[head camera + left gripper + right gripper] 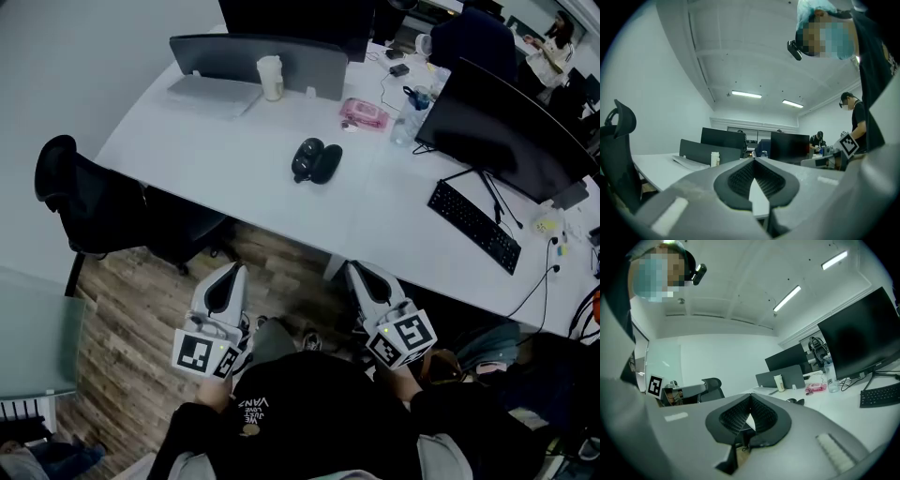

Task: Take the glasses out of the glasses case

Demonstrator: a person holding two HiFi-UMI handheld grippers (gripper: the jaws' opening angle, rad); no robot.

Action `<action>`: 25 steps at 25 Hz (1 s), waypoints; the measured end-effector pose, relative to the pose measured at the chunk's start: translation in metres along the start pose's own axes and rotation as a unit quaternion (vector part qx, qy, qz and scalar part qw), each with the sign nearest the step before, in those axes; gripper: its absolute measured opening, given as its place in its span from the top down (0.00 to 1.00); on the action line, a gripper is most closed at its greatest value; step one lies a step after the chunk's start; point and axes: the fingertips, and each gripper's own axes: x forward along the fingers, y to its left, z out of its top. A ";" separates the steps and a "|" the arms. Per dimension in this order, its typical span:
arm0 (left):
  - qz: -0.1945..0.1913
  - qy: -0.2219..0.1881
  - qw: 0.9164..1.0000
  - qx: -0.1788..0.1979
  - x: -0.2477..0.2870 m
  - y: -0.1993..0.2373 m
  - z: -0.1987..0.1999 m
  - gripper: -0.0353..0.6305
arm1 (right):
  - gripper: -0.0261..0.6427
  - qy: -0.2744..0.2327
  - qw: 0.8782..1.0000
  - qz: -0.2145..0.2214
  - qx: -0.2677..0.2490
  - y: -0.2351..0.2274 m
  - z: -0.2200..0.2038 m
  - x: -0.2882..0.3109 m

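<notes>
Left gripper: held low in front of the person's body, short of the desk edge, nose toward the desk. Its own view shows the jaws closed tip to tip, with only the hollow of the ribbed pads left between them; nothing held.

Right gripper: held low beside the left one, well apart from it, also short of the desk edge. Its own view shows the jaws closed together, with nothing between them.

Glasses case: black, lying near the middle of the white desk, well apart from both grippers. It appears to lie open as two rounded halves side by side, but at this size I cannot tell whether glasses are inside. It shows as a small dark shape in the right gripper view.

Other items on the desk:
- pale cup, upright, in front of a grey divider
- pink pouch, beyond the case
- clear bottle, just right of the pouch
- dark monitor, with a black keyboard in front of it

Black chair: at the desk's left edge, over the wood floor.
</notes>
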 end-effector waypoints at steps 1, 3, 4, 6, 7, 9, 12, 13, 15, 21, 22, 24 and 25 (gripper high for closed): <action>0.001 0.000 1.000 0.000 0.001 0.001 0.000 0.95 | 0.96 -0.003 1.000 0.004 0.001 0.001 0.001 0.001; 0.001 0.000 1.000 -0.001 0.003 0.004 0.001 0.95 | 0.96 -0.005 1.000 0.013 0.004 0.001 0.003 0.004; 0.000 0.000 1.000 -0.001 0.005 0.005 0.001 0.95 | 0.96 -0.005 1.000 0.015 0.005 0.001 0.003 0.006; -0.003 0.000 1.000 -0.003 0.011 0.008 0.001 0.95 | 0.96 -0.004 1.000 0.014 0.007 -0.001 0.003 0.011; -0.005 -0.001 1.000 -0.003 0.014 0.009 0.001 0.95 | 0.96 -0.005 1.000 0.012 0.008 -0.003 0.004 0.014; -0.011 -0.002 1.000 -0.003 0.022 0.014 0.001 0.95 | 0.96 -0.007 1.000 0.007 0.011 -0.007 0.006 0.020; -0.025 0.002 1.000 -0.005 0.033 0.020 0.001 0.95 | 0.96 -0.006 1.000 -0.001 0.015 -0.010 0.007 0.029; -0.030 0.003 1.000 -0.007 0.036 0.022 0.001 0.95 | 0.96 -0.005 1.000 -0.005 0.015 -0.012 0.007 0.034; -0.038 0.005 0.999 -0.010 0.044 0.029 0.002 0.95 | 0.96 -0.004 1.000 -0.013 0.017 -0.014 0.009 0.043; -0.061 0.009 0.998 -0.014 0.067 0.053 0.003 0.95 | 0.96 -0.008 0.999 -0.028 0.019 -0.019 0.015 0.073; -0.065 0.010 0.998 -0.015 0.071 0.057 0.003 0.95 | 0.96 -0.008 0.999 -0.031 0.020 -0.020 0.015 0.078; -0.073 0.010 0.997 -0.016 0.079 0.067 0.003 0.95 | 0.96 -0.009 0.999 -0.038 0.019 -0.021 0.016 0.089; -0.077 0.010 0.997 -0.017 0.083 0.071 0.004 0.95 | 0.96 -0.010 0.999 -0.042 0.018 -0.022 0.017 0.094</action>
